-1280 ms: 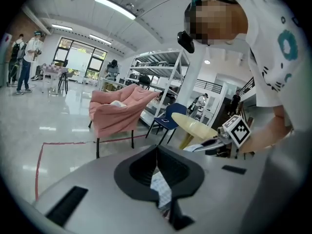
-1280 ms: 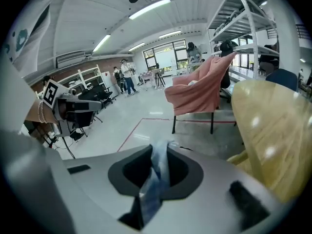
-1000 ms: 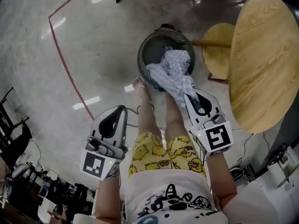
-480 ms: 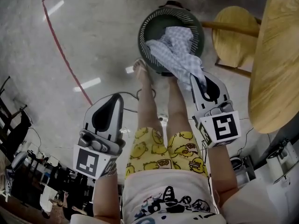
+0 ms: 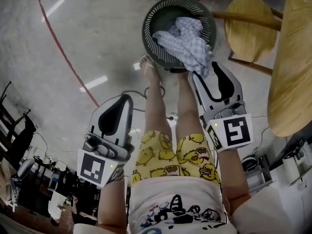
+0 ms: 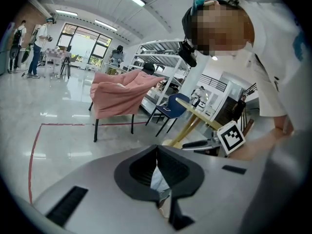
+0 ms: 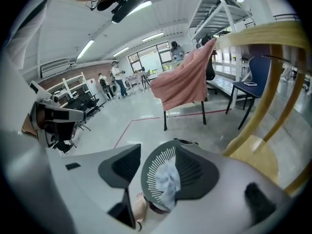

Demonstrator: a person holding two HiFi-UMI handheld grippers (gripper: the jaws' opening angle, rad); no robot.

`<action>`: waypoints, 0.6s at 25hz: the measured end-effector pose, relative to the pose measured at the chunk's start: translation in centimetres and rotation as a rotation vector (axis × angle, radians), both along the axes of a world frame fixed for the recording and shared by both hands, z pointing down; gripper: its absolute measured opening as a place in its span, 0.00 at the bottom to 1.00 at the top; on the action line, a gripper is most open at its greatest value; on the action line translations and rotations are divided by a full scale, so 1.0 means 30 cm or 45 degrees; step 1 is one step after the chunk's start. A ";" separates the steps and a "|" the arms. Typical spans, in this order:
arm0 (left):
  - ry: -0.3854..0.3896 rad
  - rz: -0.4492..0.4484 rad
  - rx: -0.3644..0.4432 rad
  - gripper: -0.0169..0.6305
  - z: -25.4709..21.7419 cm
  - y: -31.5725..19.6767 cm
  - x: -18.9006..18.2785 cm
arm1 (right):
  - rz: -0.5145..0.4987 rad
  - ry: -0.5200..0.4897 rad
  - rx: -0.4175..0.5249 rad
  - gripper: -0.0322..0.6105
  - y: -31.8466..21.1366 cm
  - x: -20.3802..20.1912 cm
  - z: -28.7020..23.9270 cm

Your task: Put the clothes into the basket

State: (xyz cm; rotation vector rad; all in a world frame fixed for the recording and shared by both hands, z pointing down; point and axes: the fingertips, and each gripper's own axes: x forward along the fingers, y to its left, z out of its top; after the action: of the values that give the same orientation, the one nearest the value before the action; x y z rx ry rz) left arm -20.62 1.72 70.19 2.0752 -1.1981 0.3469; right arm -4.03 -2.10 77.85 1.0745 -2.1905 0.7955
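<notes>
A dark slatted round basket (image 5: 147,30) stands on the floor ahead of the person's feet. A pale checked cloth (image 5: 183,39) lies in it, one end drooping over the near rim. My right gripper (image 5: 207,71) hovers just short of that rim. Its jaws are opening, and nothing is pressed between the pads. In the right gripper view the basket (image 7: 148,174) and the cloth (image 7: 168,180) show below, through the gap of the right gripper (image 7: 158,146). My left gripper (image 5: 122,101) hangs at the left, shut and empty. In its own view the left gripper (image 6: 157,148) has its tips together.
A round wooden table (image 5: 298,57) and a wooden stool (image 5: 251,26) stand right of the basket. The person's bare legs and foot (image 5: 147,71) are between the grippers. Red floor tape (image 5: 63,57) runs at the left. A pink-draped chair (image 6: 122,94) stands farther off.
Both grippers have sunk. The right jaws, earlier closed on the checked cloth, now stand apart, and the cloth has dropped into the basket.
</notes>
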 end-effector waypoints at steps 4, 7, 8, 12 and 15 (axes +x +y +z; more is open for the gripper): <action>0.003 0.003 0.008 0.05 -0.010 -0.014 0.013 | -0.014 -0.025 -0.007 0.38 -0.001 -0.018 -0.007; 0.000 0.015 0.017 0.05 -0.021 -0.028 0.019 | -0.004 -0.024 -0.003 0.38 -0.013 -0.011 -0.013; 0.000 0.021 0.018 0.05 -0.023 -0.028 0.017 | -0.001 -0.022 -0.002 0.38 -0.016 -0.010 -0.015; -0.008 0.023 0.028 0.05 -0.029 -0.035 0.009 | 0.006 -0.019 -0.006 0.38 -0.016 -0.004 -0.020; -0.007 0.021 0.051 0.05 -0.061 -0.041 0.011 | -0.005 -0.025 -0.021 0.38 0.003 -0.008 -0.052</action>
State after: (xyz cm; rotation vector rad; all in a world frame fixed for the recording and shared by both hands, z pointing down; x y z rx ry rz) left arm -20.29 0.50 68.36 2.1204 -1.2011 0.3396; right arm -4.27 -2.02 76.30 1.0579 -2.1977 0.8245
